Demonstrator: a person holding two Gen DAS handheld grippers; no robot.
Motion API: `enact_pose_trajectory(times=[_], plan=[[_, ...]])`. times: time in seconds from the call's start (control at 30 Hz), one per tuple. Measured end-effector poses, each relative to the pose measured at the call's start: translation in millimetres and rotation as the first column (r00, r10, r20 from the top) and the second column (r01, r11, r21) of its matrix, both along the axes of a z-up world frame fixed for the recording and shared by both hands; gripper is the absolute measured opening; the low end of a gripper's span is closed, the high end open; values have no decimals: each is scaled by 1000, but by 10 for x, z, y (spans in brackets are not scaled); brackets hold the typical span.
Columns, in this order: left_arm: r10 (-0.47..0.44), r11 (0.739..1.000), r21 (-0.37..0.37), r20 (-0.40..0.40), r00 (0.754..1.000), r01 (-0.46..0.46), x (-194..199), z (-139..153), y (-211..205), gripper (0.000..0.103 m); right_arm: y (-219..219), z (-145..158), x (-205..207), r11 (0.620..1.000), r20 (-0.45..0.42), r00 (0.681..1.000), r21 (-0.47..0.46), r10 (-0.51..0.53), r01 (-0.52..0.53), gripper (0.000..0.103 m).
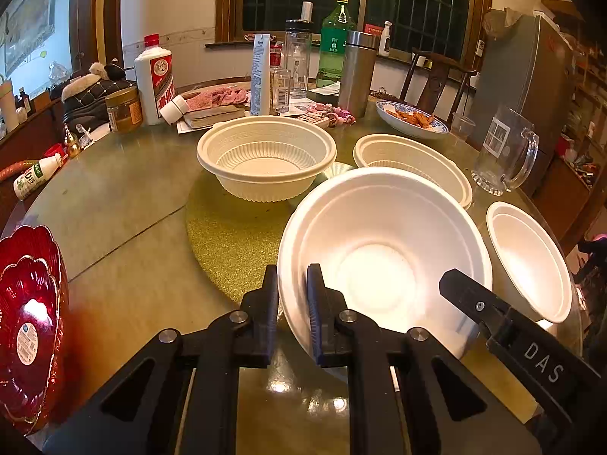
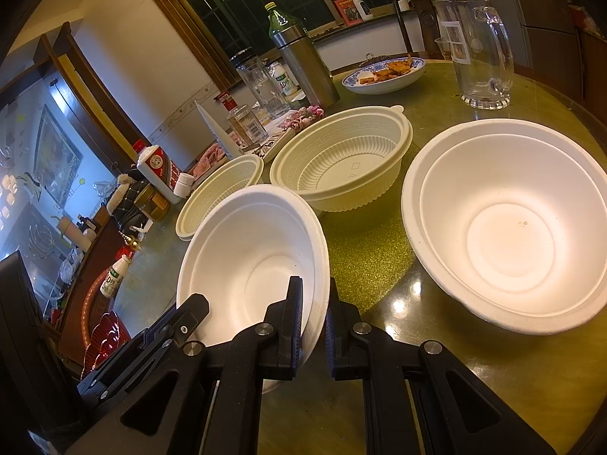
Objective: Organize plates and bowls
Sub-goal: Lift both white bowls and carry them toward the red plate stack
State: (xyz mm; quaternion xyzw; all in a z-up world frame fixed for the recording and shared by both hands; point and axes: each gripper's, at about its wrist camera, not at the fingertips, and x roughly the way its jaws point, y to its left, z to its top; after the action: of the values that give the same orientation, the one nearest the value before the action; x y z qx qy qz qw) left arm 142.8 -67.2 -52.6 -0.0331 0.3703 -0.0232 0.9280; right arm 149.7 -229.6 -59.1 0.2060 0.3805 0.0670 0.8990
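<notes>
White foam, tilted above the table [image 1: 125,204], is the nearest bowl [image 1: 383,254], its rim pinched on opposite sides by the nearly closed left gripper [image 1: 292,284] and right gripper [image 2: 315,299], with a second foam bowl [image 2: 508,223] just beside it and two ribbed cream bowls [image 1: 265,159] farther back.

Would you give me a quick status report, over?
Both grippers, left and right, clamp one white foam bowl rim, tilted. Second foam bowl beside. Nothing blocking.
</notes>
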Motion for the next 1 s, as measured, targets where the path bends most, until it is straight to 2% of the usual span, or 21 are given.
enact_pose_trajectory(times=[0.3, 0.53, 0.77, 1.0], plan=[[5, 1000, 9, 8, 1000, -5, -8, 27, -10, 12, -5, 23, 1, 1000, 10, 1000, 3, 0, 0, 10], [21, 999, 48, 40, 999, -23, -151, 230, 29, 13, 7, 171, -74, 999, 40, 999, 40, 20, -22, 10], [63, 996, 58, 76, 995, -67, -366, 449, 269, 12, 285, 366, -260, 996, 85, 994, 48, 71, -75, 10], [124, 991, 30, 93, 988, -127, -576, 553, 693, 13, 744, 554, -398, 989, 109, 983, 9, 147, -149, 10]])
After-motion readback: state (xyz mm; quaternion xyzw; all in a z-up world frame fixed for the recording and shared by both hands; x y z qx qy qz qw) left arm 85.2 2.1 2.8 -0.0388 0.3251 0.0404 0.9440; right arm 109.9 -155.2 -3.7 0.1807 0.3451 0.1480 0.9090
